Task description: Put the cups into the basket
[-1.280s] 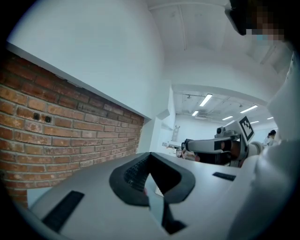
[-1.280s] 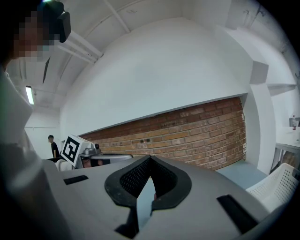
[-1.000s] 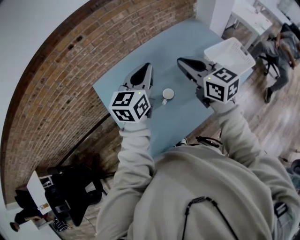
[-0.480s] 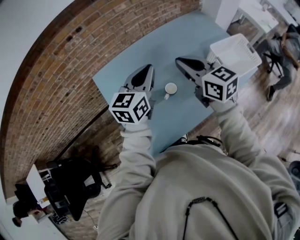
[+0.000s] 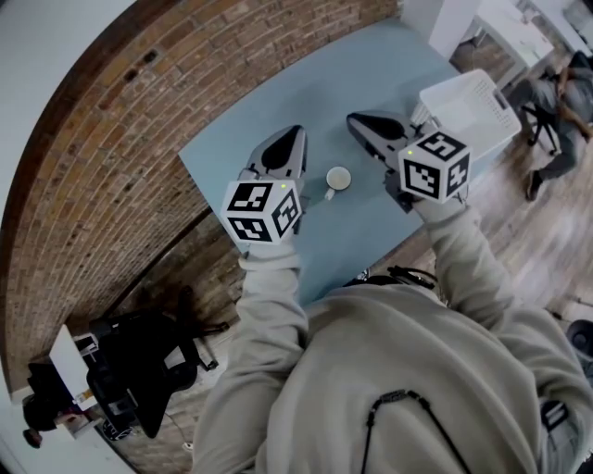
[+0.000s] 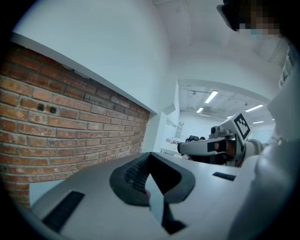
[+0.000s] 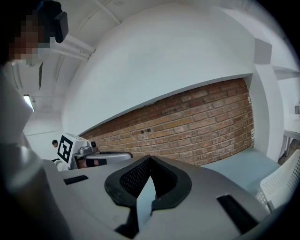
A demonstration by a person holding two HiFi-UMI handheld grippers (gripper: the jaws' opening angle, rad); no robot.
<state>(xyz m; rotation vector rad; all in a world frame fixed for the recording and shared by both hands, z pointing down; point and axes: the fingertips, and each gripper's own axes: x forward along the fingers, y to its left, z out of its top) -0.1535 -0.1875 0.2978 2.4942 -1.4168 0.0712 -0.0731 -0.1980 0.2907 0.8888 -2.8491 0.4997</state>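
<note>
A single white cup (image 5: 338,179) with a handle stands upright on the light blue table (image 5: 278,102). It sits between my two grippers and a little nearer to me than their tips. My left gripper (image 5: 296,133) hovers to the cup's left, jaws shut with nothing in them (image 6: 150,155). To the cup's right hangs my right gripper (image 5: 356,119), also shut and empty (image 7: 150,158). The white slatted basket (image 5: 468,106) sits at the table's right end, just beyond the right gripper; its corner shows in the right gripper view (image 7: 283,185). Neither gripper view shows the cup.
A brick wall (image 5: 139,120) runs along the table's far side. A person sits on a chair (image 5: 556,102) beyond the basket. Dark equipment (image 5: 139,370) stands on the floor at lower left. A white desk (image 5: 505,28) is at the upper right.
Both grippers have sunk slightly toward the table, jaws still shut. The cup and the basket have stayed where they were on the table.
</note>
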